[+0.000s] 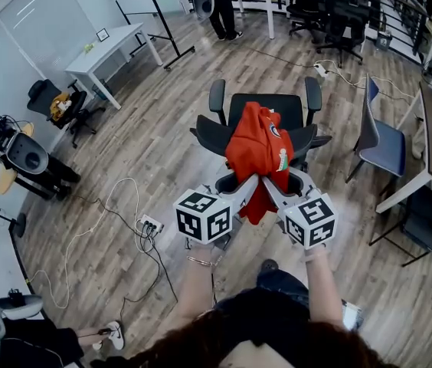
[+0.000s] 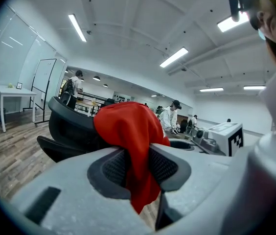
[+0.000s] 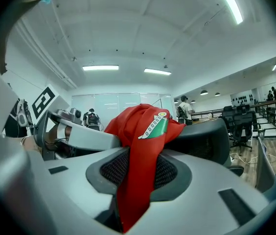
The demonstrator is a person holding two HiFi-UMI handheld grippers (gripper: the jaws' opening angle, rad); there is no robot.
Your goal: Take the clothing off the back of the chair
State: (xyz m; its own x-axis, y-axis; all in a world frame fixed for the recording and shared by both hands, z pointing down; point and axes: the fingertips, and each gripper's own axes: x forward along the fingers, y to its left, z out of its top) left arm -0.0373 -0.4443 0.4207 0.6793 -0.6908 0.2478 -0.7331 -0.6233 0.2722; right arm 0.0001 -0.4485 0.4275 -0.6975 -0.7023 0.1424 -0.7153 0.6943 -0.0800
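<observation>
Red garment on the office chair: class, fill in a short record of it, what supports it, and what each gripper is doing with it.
Item: red garment with a green and white patch
Support: draped over the top of the backrest of a black office chair
Grip, left: left gripper clamped on a hanging fold of the cloth
Grip, right: right gripper clamped on the cloth below the patch
Stage: gripped on both sides, not yet lifted off
Setting: wood floor, open office

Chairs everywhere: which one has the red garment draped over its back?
The black office chair in the middle; the red garment hangs on it. The blue chair at right carries none.
</observation>
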